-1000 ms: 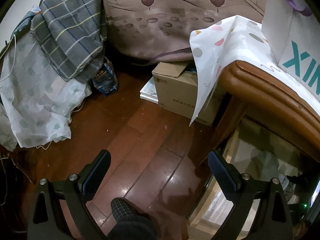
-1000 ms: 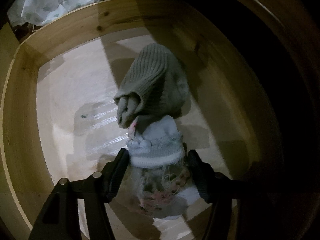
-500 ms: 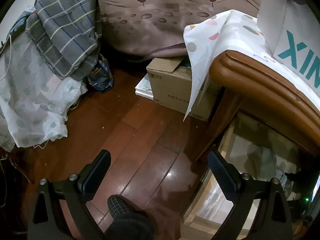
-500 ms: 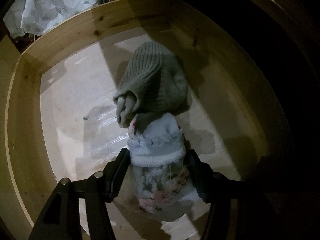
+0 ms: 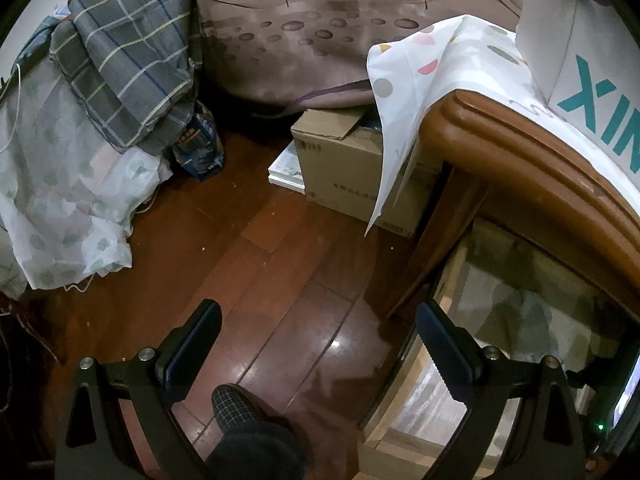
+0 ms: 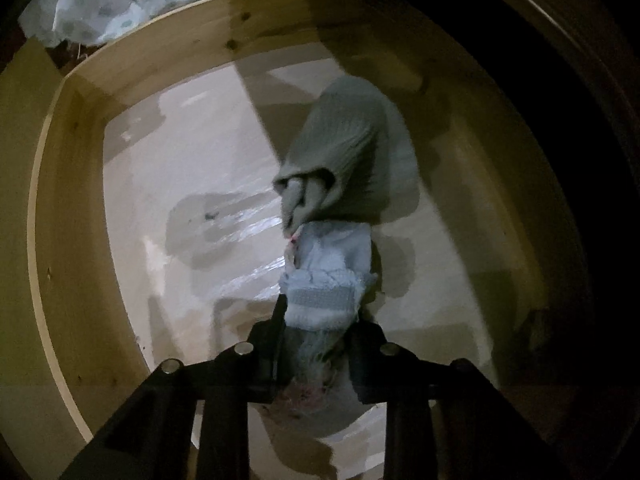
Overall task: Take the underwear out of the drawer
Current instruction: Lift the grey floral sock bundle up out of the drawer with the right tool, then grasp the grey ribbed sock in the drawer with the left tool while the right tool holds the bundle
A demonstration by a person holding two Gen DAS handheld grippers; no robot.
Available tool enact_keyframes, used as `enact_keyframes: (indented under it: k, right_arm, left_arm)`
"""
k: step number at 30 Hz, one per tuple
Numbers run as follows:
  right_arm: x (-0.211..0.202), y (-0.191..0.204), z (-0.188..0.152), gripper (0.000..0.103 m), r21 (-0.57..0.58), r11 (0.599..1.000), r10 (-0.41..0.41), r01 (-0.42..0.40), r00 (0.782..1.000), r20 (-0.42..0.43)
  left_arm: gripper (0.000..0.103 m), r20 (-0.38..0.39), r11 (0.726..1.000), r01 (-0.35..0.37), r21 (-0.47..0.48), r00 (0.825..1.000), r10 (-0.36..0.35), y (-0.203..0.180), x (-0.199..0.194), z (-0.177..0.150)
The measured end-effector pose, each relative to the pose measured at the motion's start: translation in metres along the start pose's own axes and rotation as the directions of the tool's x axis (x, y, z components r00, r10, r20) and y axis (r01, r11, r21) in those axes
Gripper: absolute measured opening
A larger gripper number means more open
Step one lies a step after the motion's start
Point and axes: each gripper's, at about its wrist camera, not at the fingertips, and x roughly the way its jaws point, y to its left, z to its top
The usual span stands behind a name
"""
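Closing since the earlier frame: the right tool [image 6: 320,320], whose jaws stood wide on either side of the pale underwear [image 6: 326,276] a second ago, now has them drawn in against the sides of that bundle, and they are closing on it at this moment. The picture is slightly blurred.

Item, underwear: a light blue-white bundle with a grey-and-white elastic band, some pinkish trim lower down between the tool's arms. It lies on the pale floor of the drawer [image 6: 80,184], right of centre, its far end touching a grey ribbed knit garment [image 6: 352,156] that lies beyond it, further into the drawer.

Item, drawer: light wooden walls, pulled out from a dark wooden desk [image 5: 532,184]; its right portion is in deep shadow.

Item, left tool [image 5: 316,332]: jaws spread wide, nothing between them, held over the dark red wooden floor [image 5: 256,264] beside the open drawer [image 5: 448,292].

Item, surroundings in the left wrist view: a cardboard box [image 5: 352,168] on the floor against the bed; a spotted white cloth [image 5: 424,80] draped over the desk's corner; a grey plaid blanket [image 5: 124,60] over white fabric at left; a checked slipper [image 5: 236,404] at the lower edge.
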Motion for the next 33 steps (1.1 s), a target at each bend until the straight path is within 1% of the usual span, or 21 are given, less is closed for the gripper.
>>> enact_keyframes:
  k: [1, 2, 5, 7, 9, 11, 12, 15, 16, 18, 19, 21, 23, 24, 25, 26, 27, 28, 30, 31, 33]
  right_arm:
    - [-0.001, 0.002, 0.0, 0.022, -0.01, 1.0, -0.008, 0.008, 1.0, -0.007]
    - [-0.003, 0.005, 0.0, 0.021, -0.034, 0.999, -0.034, 0.033, 0.999, -0.014]
    - [-0.012, 0.01, -0.002, 0.021, -0.055, 0.996, -0.069, 0.068, 0.997, -0.026]
    - [-0.022, 0.009, -0.003, 0.021, -0.056, 0.994, -0.094, 0.093, 0.995, -0.027]
    - [-0.038, 0.006, -0.008, 0.021, -0.027, 0.993, -0.119, 0.118, 0.993, -0.013]
    - [-0.06, 0.005, -0.011, 0.02, 0.021, 0.988, -0.153, 0.153, 0.988, 0.02]
    - [-0.067, 0.003, -0.013, 0.02, 0.042, 0.986, -0.16, 0.159, 0.987, 0.032]
    - [-0.099, 0.0, -0.019, 0.02, 0.159, 0.971, -0.196, 0.18, 0.976, 0.093]
    - [-0.112, -0.002, -0.023, 0.02, 0.218, 0.961, -0.201, 0.171, 0.972, 0.125]
    - [-0.128, 0.0, -0.026, 0.02, 0.285, 0.947, -0.204, 0.15, 0.965, 0.167]
    - [-0.139, 0.001, -0.03, 0.02, 0.327, 0.934, -0.214, 0.142, 0.956, 0.198]
    - [-0.15, 0.003, -0.037, 0.02, 0.386, 0.916, -0.214, 0.112, 0.949, 0.233]
    - [-0.16, 0.004, -0.042, 0.02, 0.456, 0.885, -0.238, 0.091, 0.931, 0.277]
    - [-0.163, 0.006, -0.041, 0.02, 0.484, 0.871, -0.25, 0.082, 0.923, 0.293]
    - [-0.168, 0.006, -0.044, 0.02, 0.522, 0.849, -0.27, 0.076, 0.913, 0.307]
    - [-0.175, 0.005, -0.051, 0.02, 0.57, 0.82, -0.292, 0.057, 0.897, 0.331]
    - [-0.18, 0.005, -0.055, 0.02, 0.591, 0.805, -0.307, 0.05, 0.888, 0.343]
    - [-0.186, 0.005, -0.062, 0.02, 0.631, 0.774, -0.344, 0.048, 0.869, 0.355]
    - [-0.194, 0.005, -0.071, 0.02, 0.682, 0.73, -0.394, 0.047, 0.844, 0.364]
    - [-0.202, 0.006, -0.076, 0.02, 0.705, 0.706, -0.439, 0.067, 0.822, 0.362]
    - [-0.215, 0.004, -0.082, 0.02, 0.734, 0.674, -0.495, 0.088, 0.791, 0.36]
  left_arm:
    - [0.097, -0.003, 1.0, 0.003, 0.0, 1.0, -0.003, 0.001, 0.0, 0.0]
    - [0.097, -0.005, 1.0, 0.006, -0.003, 1.0, -0.006, 0.001, 0.0, 0.0]
    - [0.097, -0.012, 1.0, 0.019, -0.002, 1.0, -0.019, 0.001, 0.0, -0.001]
    - [0.097, -0.015, 1.0, 0.026, 0.002, 1.0, -0.026, -0.002, 0.0, -0.002]
    - [0.097, -0.028, 0.999, 0.032, 0.011, 0.999, -0.032, -0.005, 0.001, -0.003]
    - [0.097, -0.039, 0.998, 0.054, 0.018, 0.998, -0.053, -0.01, 0.002, -0.004]
    - [0.097, -0.043, 0.998, 0.054, 0.024, 0.998, -0.053, -0.012, 0.003, -0.004]
    - [0.097, -0.051, 0.997, 0.062, 0.041, 0.997, -0.059, -0.02, 0.004, -0.007]
    - [0.097, -0.055, 0.997, 0.065, 0.048, 0.997, -0.063, -0.023, 0.004, -0.008]
    - [0.097, -0.062, 0.996, 0.073, 0.059, 0.996, -0.07, -0.028, 0.005, -0.009]
    - [0.097, -0.066, 0.994, 0.08, 0.068, 0.995, -0.076, -0.032, 0.005, -0.011]
    - [0.097, -0.075, 0.991, 0.101, 0.087, 0.993, -0.095, -0.038, 0.006, -0.013]
    - [0.097, -0.078, 0.988, 0.1, 0.115, 0.993, -0.091, -0.047, 0.006, -0.015]
    - [0.097, -0.078, 0.986, 0.11, 0.125, 0.992, -0.101, -0.05, 0.005, -0.016]
    - [0.097, -0.081, 0.984, 0.122, 0.133, 0.99, -0.111, -0.053, 0.004, -0.018]
    - [0.097, -0.086, 0.979, 0.139, 0.146, 0.988, -0.127, -0.057, 0.003, -0.019]
    - [0.097, -0.093, 0.976, 0.153, 0.154, 0.986, -0.14, -0.06, 0.002, -0.021]
    - [0.097, -0.102, 0.971, 0.175, 0.164, 0.982, -0.16, -0.064, 0.001, -0.023]
    - [0.097, -0.107, 0.966, 0.193, 0.17, 0.979, -0.176, -0.07, 0.0, -0.028]
    - [0.097, -0.11, 0.963, 0.205, 0.172, 0.976, -0.188, -0.075, 0.0, -0.031]
    - [0.097, -0.129, 0.96, 0.228, 0.165, 0.97, -0.208, -0.079, 0.002, -0.035]
